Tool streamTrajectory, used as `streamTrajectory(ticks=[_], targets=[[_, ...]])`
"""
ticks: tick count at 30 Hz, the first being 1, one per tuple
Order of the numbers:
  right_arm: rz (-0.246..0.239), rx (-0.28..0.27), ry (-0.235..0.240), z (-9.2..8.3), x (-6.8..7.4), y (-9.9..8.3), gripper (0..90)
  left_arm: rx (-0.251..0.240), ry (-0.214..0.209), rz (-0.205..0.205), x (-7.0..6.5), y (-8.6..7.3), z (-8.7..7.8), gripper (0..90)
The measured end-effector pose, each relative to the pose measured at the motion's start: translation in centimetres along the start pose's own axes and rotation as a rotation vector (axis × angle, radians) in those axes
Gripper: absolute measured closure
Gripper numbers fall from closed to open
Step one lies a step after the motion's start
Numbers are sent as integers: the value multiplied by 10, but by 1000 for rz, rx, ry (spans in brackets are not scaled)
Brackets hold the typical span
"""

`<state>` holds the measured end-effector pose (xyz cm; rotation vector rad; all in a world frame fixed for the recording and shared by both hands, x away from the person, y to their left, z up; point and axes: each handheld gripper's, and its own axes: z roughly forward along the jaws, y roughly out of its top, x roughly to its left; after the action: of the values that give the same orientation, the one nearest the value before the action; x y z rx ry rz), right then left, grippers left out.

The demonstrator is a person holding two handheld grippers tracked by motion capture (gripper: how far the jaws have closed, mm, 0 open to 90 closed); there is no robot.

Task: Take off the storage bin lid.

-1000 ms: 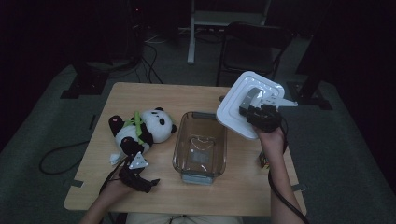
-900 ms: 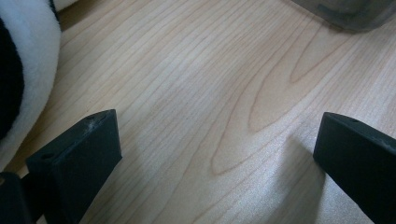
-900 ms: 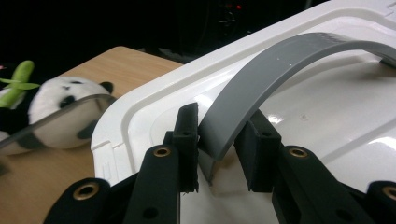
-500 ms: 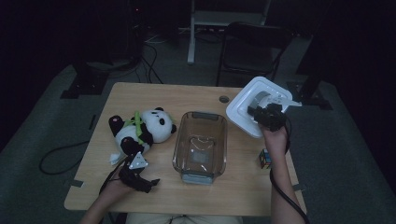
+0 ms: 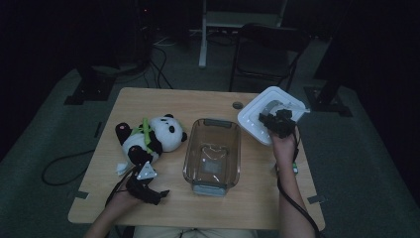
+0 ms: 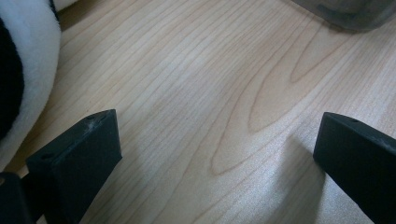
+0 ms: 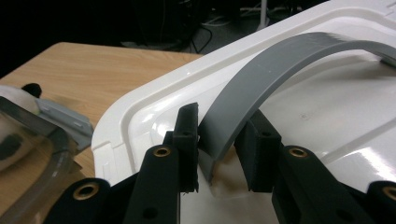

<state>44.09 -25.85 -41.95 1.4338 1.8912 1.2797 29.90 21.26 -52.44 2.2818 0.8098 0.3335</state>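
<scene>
Left gripper [image 5: 147, 191]: fingers [image 6: 79, 154] spread wide, empty, low over the counter [image 6: 205, 93], near the panda plush [image 5: 148, 136].
Glass dish [image 5: 212, 156]: mid-counter.
Right gripper [image 7: 217, 154]: fingers clamped on the white lid [image 7: 299, 107]'s grey handle [image 7: 261, 79].

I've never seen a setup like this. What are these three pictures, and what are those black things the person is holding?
A person sits at a wooden table, holding a hand-operated claw tool in each hand. One picture looks down from above; the other two come from small cameras riding on each claw. On the table lie a toy panda and a clear, lidless container. The right claw is shut on the grey handle of a white lid, holding it at the table's right edge. The left claw is open over bare wood beside the panda, holding nothing.
</scene>
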Motion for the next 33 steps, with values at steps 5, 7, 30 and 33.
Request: streamTrajectory(ticks=[5,7,30,33], targets=[[24,21,-6,12,5,-7,704,0,0,0,0,0,0,14],[23,26,-18,17,8,-8,704,0,0,0,0,0,0,14],[100,78,-19,64,11,-47,703,-1,3,-4,0,0,0,14],[114,86,-21,70,10,-51,703,-1,5,-5,0,0,0,14]])
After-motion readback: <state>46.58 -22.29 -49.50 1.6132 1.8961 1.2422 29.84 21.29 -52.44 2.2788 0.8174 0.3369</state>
